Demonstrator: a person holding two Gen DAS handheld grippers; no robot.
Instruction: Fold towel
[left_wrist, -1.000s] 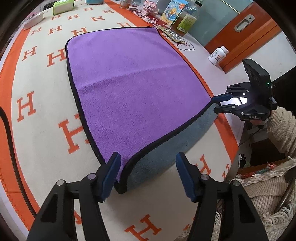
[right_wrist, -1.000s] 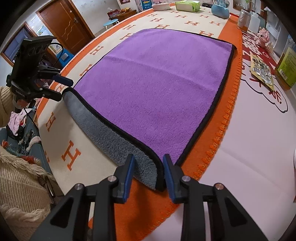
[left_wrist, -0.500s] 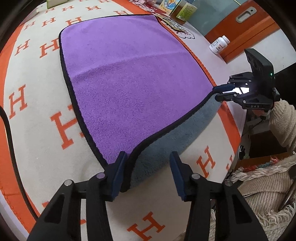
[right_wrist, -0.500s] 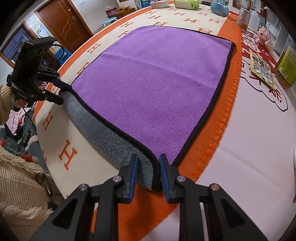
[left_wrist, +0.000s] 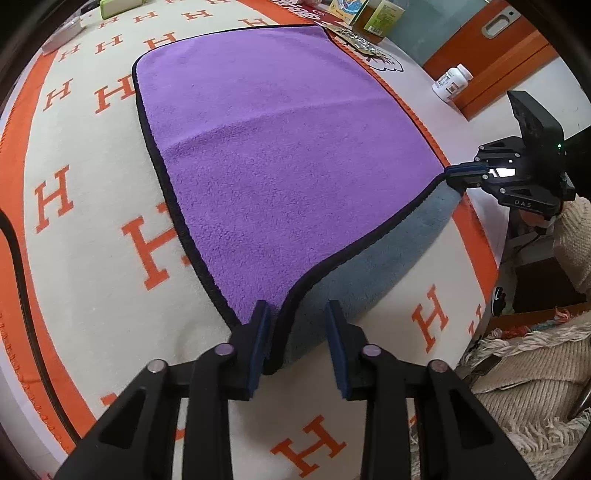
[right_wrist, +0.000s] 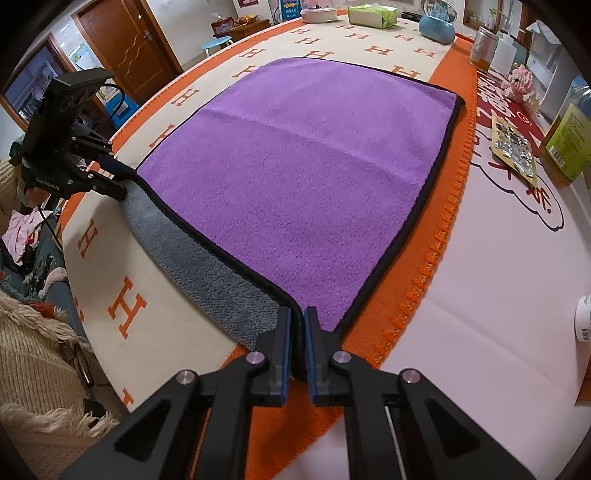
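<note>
The purple towel (left_wrist: 280, 147) lies spread on the worktop's orange-and-cream H-patterned cloth (left_wrist: 92, 229), with its near hem raised and curled so the grey underside (left_wrist: 369, 273) shows along the whole lifted edge. That edge runs between the two near corners, one at each tool. The right gripper (right_wrist: 297, 347) has its fingers drawn in to a narrow slit, pinching the black-bound right corner. The left gripper (left_wrist: 297, 343) straddles the left corner with its fingers plainly apart: the hem touches the left pad (left_wrist: 258, 343), while the right pad (left_wrist: 338, 347) stands clear of the cloth, so I judge no firm hold there yet. The towel's body stretches straight away from both sets of fingers toward the far hem (right_wrist: 369, 68). Folding likely needs the left fingers to pinch their corner first, then both corners carried forward together, keeping the lifted edge parallel to that far hem.
</note>
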